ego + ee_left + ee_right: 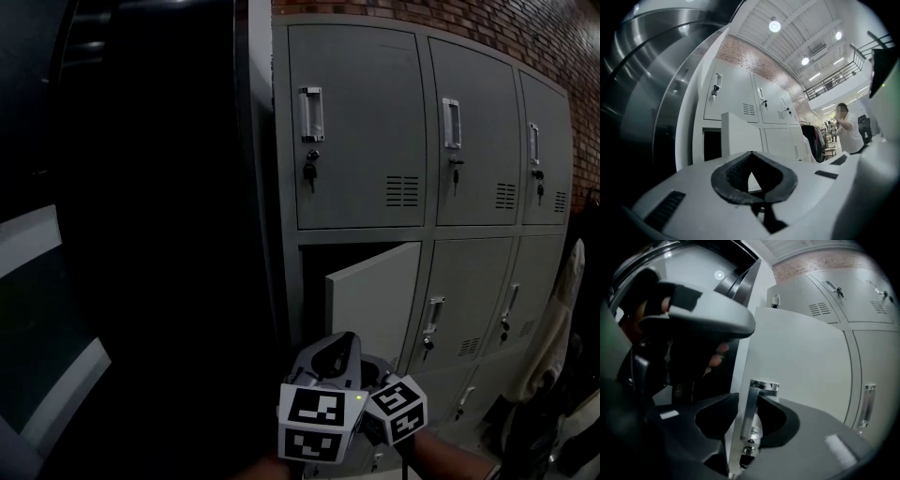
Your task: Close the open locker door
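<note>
**Inspector:** Where was the open locker door [373, 298] at inspection?

**Operator:** In the lower row, at the left end of the locker bank [473, 131]. It stood swung well out from its frame, free edge to the left.

**Inspector:** Tool condition?

**Operator:** The right gripper [749, 427] was clamped across the door's free edge and its handle [751, 408], with a pad on either side. The left gripper [751, 176] had its jaws together on nothing and stood apart from the door.

**Inspector:** Recommendation?

**Operator:** In my judgement, the grip should be kept square on the handle, which looked thin enough to slip. The door should be pushed along its hinge arc until flush, and the left gripper kept clear of the closing gap.
</note>
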### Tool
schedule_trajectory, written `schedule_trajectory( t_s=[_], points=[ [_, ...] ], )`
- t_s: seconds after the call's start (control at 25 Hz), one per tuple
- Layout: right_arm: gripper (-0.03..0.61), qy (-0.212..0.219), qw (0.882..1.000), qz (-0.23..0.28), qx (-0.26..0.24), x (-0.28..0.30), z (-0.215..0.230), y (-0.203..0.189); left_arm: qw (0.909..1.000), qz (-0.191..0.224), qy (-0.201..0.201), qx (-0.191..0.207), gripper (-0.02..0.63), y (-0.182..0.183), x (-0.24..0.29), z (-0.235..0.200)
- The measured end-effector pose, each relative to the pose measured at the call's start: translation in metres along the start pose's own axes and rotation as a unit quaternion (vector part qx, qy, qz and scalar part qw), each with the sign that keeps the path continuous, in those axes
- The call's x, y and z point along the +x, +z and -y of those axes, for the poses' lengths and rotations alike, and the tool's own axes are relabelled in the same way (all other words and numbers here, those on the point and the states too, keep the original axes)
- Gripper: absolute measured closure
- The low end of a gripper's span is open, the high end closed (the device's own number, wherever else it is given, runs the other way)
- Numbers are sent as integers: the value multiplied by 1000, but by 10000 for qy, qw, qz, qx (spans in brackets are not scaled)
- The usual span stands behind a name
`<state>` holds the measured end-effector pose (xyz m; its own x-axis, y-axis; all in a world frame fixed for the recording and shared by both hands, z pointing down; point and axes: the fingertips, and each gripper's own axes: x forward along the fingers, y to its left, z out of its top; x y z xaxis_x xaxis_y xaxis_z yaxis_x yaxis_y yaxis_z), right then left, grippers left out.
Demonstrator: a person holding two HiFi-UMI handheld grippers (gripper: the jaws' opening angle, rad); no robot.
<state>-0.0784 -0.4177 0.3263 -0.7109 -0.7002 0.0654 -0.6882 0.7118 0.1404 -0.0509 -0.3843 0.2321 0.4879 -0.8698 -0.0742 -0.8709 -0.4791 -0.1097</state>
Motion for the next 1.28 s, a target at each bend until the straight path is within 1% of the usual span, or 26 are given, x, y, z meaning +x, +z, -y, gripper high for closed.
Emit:
schedule_trajectory(
  t_s=[0.16, 0.32, 0.36, 0.4, 0.56, 0.68, 0.88, 1.08, 1.28],
  points=[
    [445, -103, 9999, -10, 24, 27, 5, 2, 9985, -102, -368, -388, 609, -1, 9, -5],
    [444, -97, 9999, -5, 54, 50, 10, 3, 9976, -112, -522, -442, 609, -5, 6, -16],
    [445, -85, 10000, 5, 51, 55, 12, 3, 9975, -88, -522, -471, 609, -3, 5, -20],
    [460, -78, 10000, 16, 46, 61, 13, 3, 9974, -71, -502, -508, 609, -1, 3, -24],
    [465, -130, 9999, 15, 42, 81, 24, 1, 9979, -38, -341, -554, 609, 3, -1, -37],
    [482, -133, 9999, 2, 86, 94, 30, 2, 9983, -75, -261, -509, 609, -2, 2, -45],
    [515, -250, 9995, -39, 168, 112, 44, -2, 9973, -220, -173, -683, 611, -15, 7, -59],
    [527, -515, 9984, -107, 192, 123, 59, -5, 9981, -217, -134, -553, 611, -17, 9, -60],
    [532, -497, 9983, -52, 304, 126, 61, -4, 9988, -190, -104, -445, 611, -19, 10, -60]
  ],
)
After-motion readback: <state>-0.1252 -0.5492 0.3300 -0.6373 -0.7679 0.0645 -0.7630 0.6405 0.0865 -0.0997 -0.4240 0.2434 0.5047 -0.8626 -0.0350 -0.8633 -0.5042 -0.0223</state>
